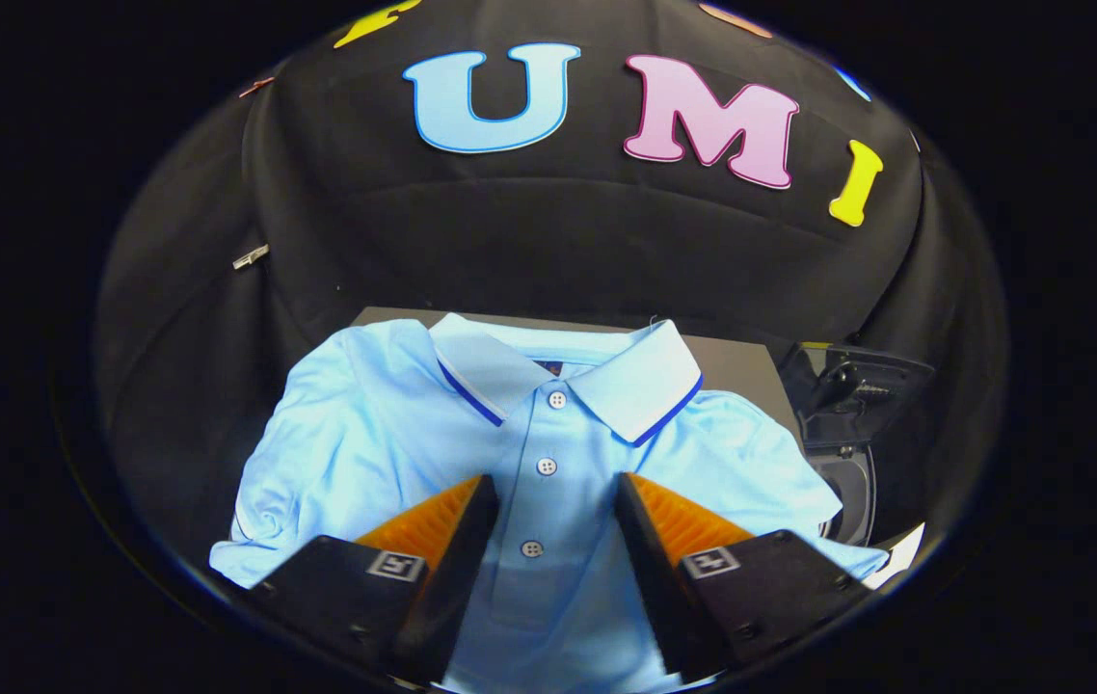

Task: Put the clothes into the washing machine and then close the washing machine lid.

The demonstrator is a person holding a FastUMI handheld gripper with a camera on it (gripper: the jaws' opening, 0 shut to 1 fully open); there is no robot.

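A light blue polo shirt (385, 434) with a white collar edged in dark blue lies spread flat on a grey table (746, 366), collar toward the booth wall. My gripper (556, 482) hovers over the shirt's chest, open, its two fingers standing either side of the button placket and holding nothing. The second and third buttons show in the gap between the fingers. To the right of the shirt, past the table's edge, a dark washing machine (852, 424) shows part of its round opening.
Black cloth hangs close behind the table and wraps round to the left. A white patch (900, 559) lies low at the right, below the machine.
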